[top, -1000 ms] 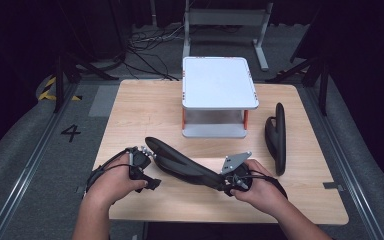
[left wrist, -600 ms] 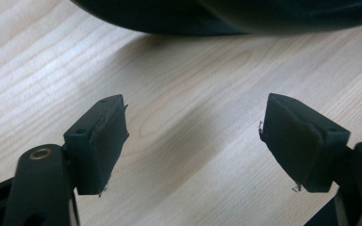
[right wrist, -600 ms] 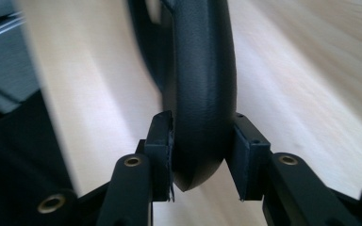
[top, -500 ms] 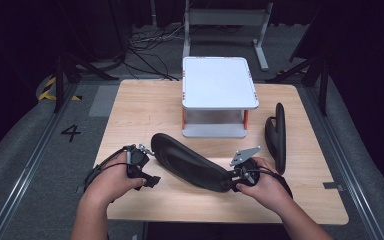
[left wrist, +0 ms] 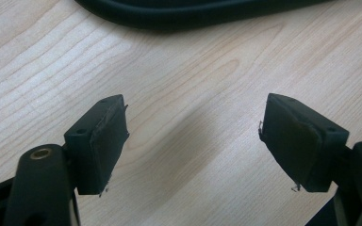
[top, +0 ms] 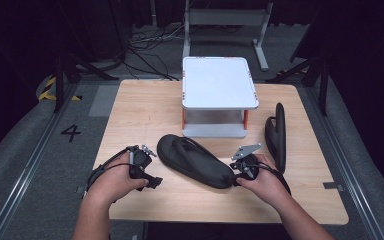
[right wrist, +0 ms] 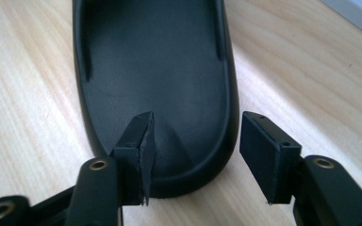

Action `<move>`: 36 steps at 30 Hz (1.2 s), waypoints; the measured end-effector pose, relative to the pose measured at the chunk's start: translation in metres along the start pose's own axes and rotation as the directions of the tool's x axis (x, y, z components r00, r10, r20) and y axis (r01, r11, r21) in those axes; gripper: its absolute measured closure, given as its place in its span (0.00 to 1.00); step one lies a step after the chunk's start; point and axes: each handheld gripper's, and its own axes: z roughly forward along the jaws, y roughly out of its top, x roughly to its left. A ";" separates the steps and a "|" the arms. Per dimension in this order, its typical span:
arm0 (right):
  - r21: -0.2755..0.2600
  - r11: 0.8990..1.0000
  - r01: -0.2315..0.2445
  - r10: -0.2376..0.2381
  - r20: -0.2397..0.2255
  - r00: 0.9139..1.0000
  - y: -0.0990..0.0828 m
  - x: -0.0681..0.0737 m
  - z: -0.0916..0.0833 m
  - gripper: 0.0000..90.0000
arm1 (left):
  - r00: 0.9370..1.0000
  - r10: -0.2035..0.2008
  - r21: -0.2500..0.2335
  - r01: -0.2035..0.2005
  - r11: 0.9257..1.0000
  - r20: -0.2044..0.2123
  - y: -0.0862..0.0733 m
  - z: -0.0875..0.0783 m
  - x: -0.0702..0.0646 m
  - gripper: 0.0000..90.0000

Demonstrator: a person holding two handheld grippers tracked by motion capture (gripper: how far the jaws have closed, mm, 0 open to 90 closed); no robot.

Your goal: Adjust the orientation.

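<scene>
A black flip-flop (top: 195,161) lies flat on the wooden table (top: 140,115), straps up, between my two grippers. My right gripper (top: 236,175) is at its heel. In the right gripper view the flip-flop (right wrist: 155,61) has its heel rim between the jaws of that gripper (right wrist: 195,136). These jaws have just been opening and the pads stand off the rim. My left gripper (top: 150,170) rests left of the toe end. Its jaws (left wrist: 193,127) are open over bare wood, with the flip-flop's edge (left wrist: 193,12) just beyond them.
A second black flip-flop (top: 276,136) stands on its edge near the table's right side. A white two-level stand (top: 220,82) with orange posts sits at the back centre. Dark floor, cables and metal legs surround the table.
The flip-flop has come down from a tilted, lifted pose to lie flat on the table. My right hand moved right and down, and its jaws opened off the heel. The left hand stayed put.
</scene>
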 end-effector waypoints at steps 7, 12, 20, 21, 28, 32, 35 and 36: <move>-0.045 0.999 0.005 -0.004 0.017 1.000 0.001 -0.001 -0.001 0.49 | 1.000 0.008 -0.002 -0.008 1.000 -0.002 0.000 0.001 0.001 0.27; -0.006 1.000 -0.009 0.009 0.000 1.000 -0.001 0.000 0.001 0.58 | 1.000 0.008 -0.001 -0.008 1.000 0.001 0.001 0.002 0.001 0.27; 0.058 0.997 -0.057 0.058 -0.016 0.998 -0.001 0.027 -0.005 0.60 | 1.000 -0.011 -0.001 0.011 1.000 -0.006 0.001 0.006 0.005 0.28; 0.069 0.996 -0.057 0.060 -0.041 0.997 0.000 0.031 -0.005 0.60 | 1.000 -0.009 -0.006 0.009 1.000 -0.014 0.002 0.007 0.006 0.29; 0.065 0.997 -0.048 0.056 -0.118 0.991 0.001 0.051 -0.006 0.56 | 0.998 -0.028 -0.009 0.028 1.000 -0.062 0.011 0.018 0.012 0.37; -0.003 0.998 -0.060 0.059 -0.080 0.995 0.001 0.040 -0.016 0.62 | 0.994 -0.046 0.008 0.047 0.999 -0.102 0.018 0.026 0.015 0.53; -0.017 0.998 -0.063 0.062 -0.046 0.997 0.000 0.034 -0.018 0.67 | 0.990 -0.056 0.016 0.059 0.998 -0.131 0.024 0.030 0.018 0.63; -0.019 0.997 -0.070 0.069 -0.027 0.997 -0.001 0.032 -0.018 0.69 | 0.989 -0.064 0.016 0.066 0.998 -0.137 0.026 0.032 0.019 0.66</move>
